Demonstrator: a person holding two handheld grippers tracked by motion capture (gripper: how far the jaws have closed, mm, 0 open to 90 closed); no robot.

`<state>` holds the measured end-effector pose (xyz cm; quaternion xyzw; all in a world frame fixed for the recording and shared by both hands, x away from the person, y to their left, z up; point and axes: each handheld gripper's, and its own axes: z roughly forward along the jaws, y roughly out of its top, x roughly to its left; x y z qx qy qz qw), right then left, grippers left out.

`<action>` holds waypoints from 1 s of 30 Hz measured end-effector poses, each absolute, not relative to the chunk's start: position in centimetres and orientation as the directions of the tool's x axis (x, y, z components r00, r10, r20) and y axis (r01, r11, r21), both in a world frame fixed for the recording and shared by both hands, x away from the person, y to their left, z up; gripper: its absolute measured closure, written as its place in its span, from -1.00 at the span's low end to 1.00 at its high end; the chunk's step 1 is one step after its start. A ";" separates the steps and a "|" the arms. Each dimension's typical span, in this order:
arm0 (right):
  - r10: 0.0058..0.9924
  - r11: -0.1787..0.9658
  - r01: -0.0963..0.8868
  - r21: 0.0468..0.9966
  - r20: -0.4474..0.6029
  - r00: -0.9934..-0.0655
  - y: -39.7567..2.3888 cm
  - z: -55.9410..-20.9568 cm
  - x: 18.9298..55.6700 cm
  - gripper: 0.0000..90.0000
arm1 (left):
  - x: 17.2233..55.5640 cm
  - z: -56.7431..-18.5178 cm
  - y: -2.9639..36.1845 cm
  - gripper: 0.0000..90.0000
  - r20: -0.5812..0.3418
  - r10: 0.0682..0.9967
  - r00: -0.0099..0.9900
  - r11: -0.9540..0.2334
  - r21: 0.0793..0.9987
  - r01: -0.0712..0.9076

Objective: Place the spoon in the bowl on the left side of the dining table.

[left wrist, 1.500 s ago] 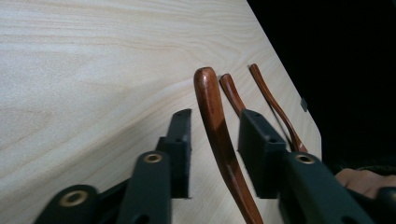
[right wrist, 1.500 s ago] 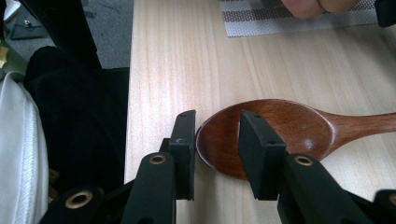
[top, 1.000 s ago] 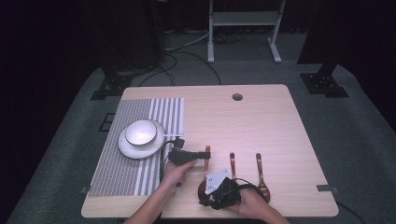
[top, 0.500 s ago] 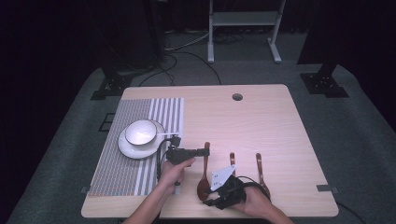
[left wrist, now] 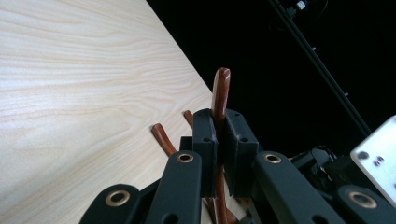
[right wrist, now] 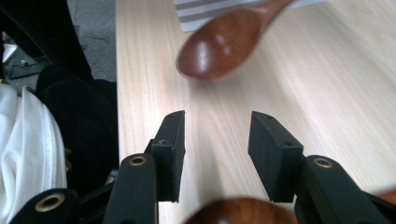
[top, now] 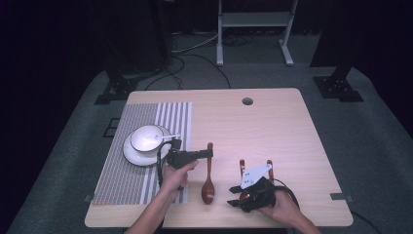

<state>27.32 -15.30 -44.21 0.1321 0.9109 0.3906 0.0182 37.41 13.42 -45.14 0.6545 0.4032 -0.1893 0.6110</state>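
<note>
Held upright between the jaws of my left gripper, which is shut on it, is the handle of a brown wooden spoon; its bowl points toward the table's front edge. In the left gripper view the handle sticks up between the gripper's closed pads. Two more wooden spoons lie to the right, their bowls hidden under my right gripper. That right gripper is open, with bare table between its jaws. The held spoon's bowl lies ahead of it, and another spoon bowl lies just below.
A white bowl on a white plate rests on a striped placemat at the left. The wooden table has a round hole near its far edge. Dark floor and stands surround it.
My left gripper has shifted slightly away from the front edge with the spoon handle in it. The right hand has edged a little to the right.
</note>
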 end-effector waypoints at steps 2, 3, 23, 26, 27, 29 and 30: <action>0.273 0.656 0.238 0.716 0.068 -0.959 -15.9 -44.1 27.3 0.21 | 37.4 -45.1 13.5 0.87 -0.740 0.299 0.603 0.073 0.648 0.758; 0.281 0.653 0.243 0.718 0.068 -0.957 -16.2 -44.0 27.4 0.21 | 37.4 -45.0 13.5 0.87 -0.740 0.300 0.602 0.075 0.648 0.758; 0.413 0.576 0.346 0.741 0.101 -0.905 -21.3 -43.7 27.3 0.17 | 39.0 -42.1 14.6 0.87 -0.657 0.402 0.637 0.037 0.707 0.706; 0.421 0.574 0.351 0.740 0.101 -0.901 -21.6 -43.7 27.3 0.16 | 39.5 -41.3 15.0 0.87 -0.644 0.419 0.640 0.042 0.718 0.695; 0.424 0.574 0.353 0.739 0.101 -0.900 -21.7 -43.7 27.3 0.16 | 39.7 -41.1 15.2 0.87 -0.638 0.426 0.642 0.044 0.723 0.689; 0.429 0.570 0.355 0.741 0.100 -0.898 -21.9 -43.6 27.2 0.16 | 40.1 -40.5 15.6 0.87 -0.631 0.437 0.640 0.054 0.729 0.682; 0.432 0.568 0.357 0.742 0.101 -0.896 -22.0 -43.6 27.2 0.16 | 40.2 -40.1 15.9 0.87 -0.628 0.444 0.640 0.059 0.733 0.678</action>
